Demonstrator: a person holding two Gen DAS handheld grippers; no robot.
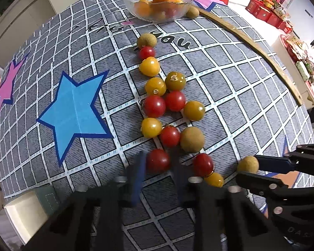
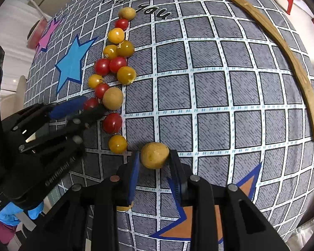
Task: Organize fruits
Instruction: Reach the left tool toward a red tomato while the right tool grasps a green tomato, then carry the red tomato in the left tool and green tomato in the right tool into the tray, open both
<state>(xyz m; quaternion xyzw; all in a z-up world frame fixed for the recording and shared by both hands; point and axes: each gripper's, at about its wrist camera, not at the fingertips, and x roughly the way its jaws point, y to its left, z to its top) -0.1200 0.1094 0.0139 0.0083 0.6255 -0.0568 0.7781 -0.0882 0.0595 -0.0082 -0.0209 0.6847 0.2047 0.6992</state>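
A line of red and yellow cherry tomatoes and tan longans runs down the grid-patterned cloth (image 1: pixel 230 96). My left gripper (image 1: pixel 157 161) is shut on a red tomato (image 1: pixel 158 160); it also shows in the right wrist view (image 2: pixel 90 104). My right gripper (image 2: pixel 155 156) is shut on a tan longan (image 2: pixel 155 155), which also shows in the left wrist view (image 1: pixel 248 164). A glass bowl (image 1: pixel 158 2) with oranges and small fruits stands at the far end.
A curved wooden strip (image 2: pixel 282 48) lies along the right side of the cloth. A longan (image 1: pixel 192 12) sits beside the bowl. Red boxes and packaged goods (image 1: pixel 268 10) stand beyond the table at right.
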